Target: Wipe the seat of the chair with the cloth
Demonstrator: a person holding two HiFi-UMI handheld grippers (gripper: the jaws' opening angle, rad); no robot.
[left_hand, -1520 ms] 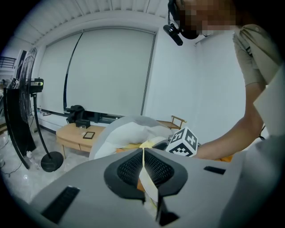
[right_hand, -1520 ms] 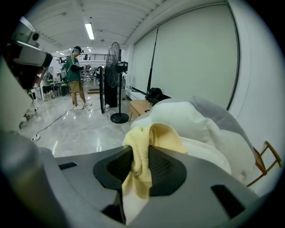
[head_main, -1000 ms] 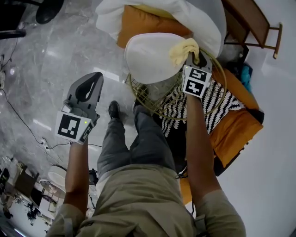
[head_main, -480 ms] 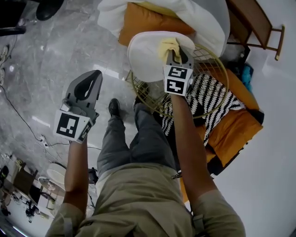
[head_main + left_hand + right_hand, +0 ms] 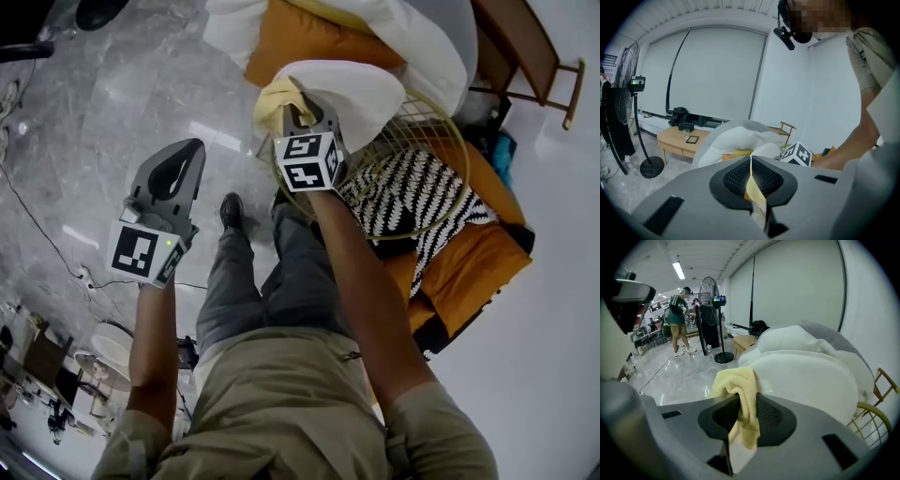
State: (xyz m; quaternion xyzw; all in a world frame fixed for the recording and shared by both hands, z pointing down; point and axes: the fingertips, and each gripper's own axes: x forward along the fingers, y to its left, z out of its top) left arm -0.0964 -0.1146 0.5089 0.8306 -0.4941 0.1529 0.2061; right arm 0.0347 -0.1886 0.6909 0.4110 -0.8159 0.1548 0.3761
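The chair is a gold wire frame (image 5: pixel 442 141) with a round white seat cushion (image 5: pixel 370 92); the right gripper view also has the cushion (image 5: pixel 808 376). A yellow cloth (image 5: pixel 275 97) lies bunched at the cushion's near-left edge. My right gripper (image 5: pixel 298 114) is shut on it, pressing it to the seat. In the right gripper view the cloth (image 5: pixel 740 383) hangs out between the jaws of the right gripper (image 5: pixel 740 401). My left gripper (image 5: pixel 176 169) is held over the floor to the left of the chair, shut and holding nothing. Its closed pads meet in the left gripper (image 5: pixel 751 165) view.
A black-and-white zigzag cushion (image 5: pixel 412 192) and orange cushions (image 5: pixel 473 267) lie under and beside the chair. A big white beanbag (image 5: pixel 412 37) sits behind it. A standing fan (image 5: pixel 711 301) and people (image 5: pixel 677 319) are across the marble floor. Cables (image 5: pixel 37 234) run at the left.
My right gripper has dragged the yellow cloth leftward across the seat cushion, from its right edge to its near-left edge. The left gripper has stayed in place.
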